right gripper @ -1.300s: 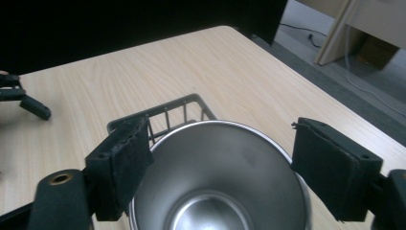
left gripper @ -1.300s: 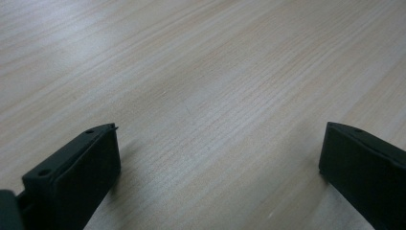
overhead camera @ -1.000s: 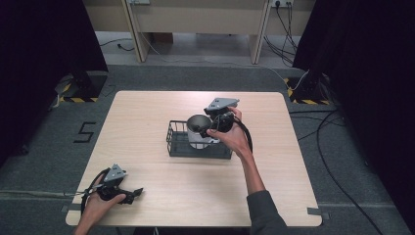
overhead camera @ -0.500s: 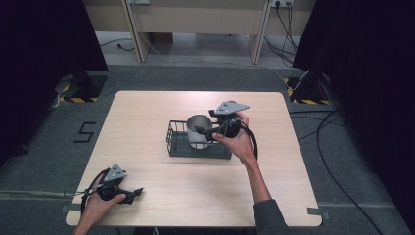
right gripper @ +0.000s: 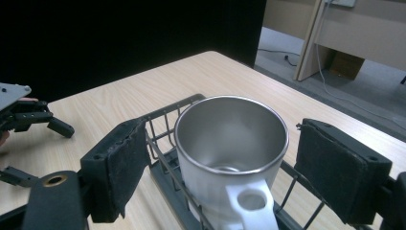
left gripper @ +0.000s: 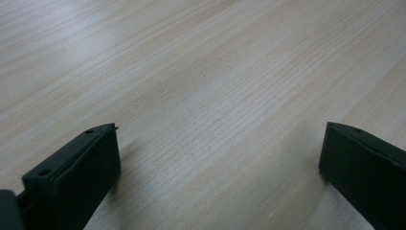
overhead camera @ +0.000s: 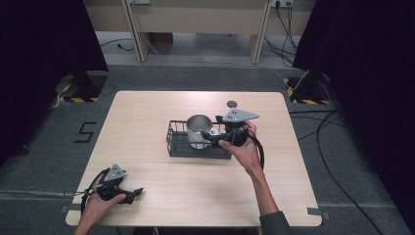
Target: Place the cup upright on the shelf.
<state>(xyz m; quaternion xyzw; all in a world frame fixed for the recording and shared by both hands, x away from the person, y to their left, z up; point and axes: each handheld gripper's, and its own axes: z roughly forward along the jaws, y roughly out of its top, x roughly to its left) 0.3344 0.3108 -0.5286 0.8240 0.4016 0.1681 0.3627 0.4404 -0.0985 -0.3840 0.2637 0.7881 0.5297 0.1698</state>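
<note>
Table (overhead camera: 147,127): wire basket (overhead camera: 175,143) sits mid-table, steel mug (overhead camera: 198,129) upright inside it. Your right tongs (overhead camera: 214,137) have just been closing, and now they're clamped on the mug at its handle side. Your left tongs (overhead camera: 134,193) are gaping wide, holding nothing, low over the table's near-left corner.

Left hand-held gripper (left gripper: 218,158) jaws wide apart over bare wooden table (left gripper: 201,72).
</note>
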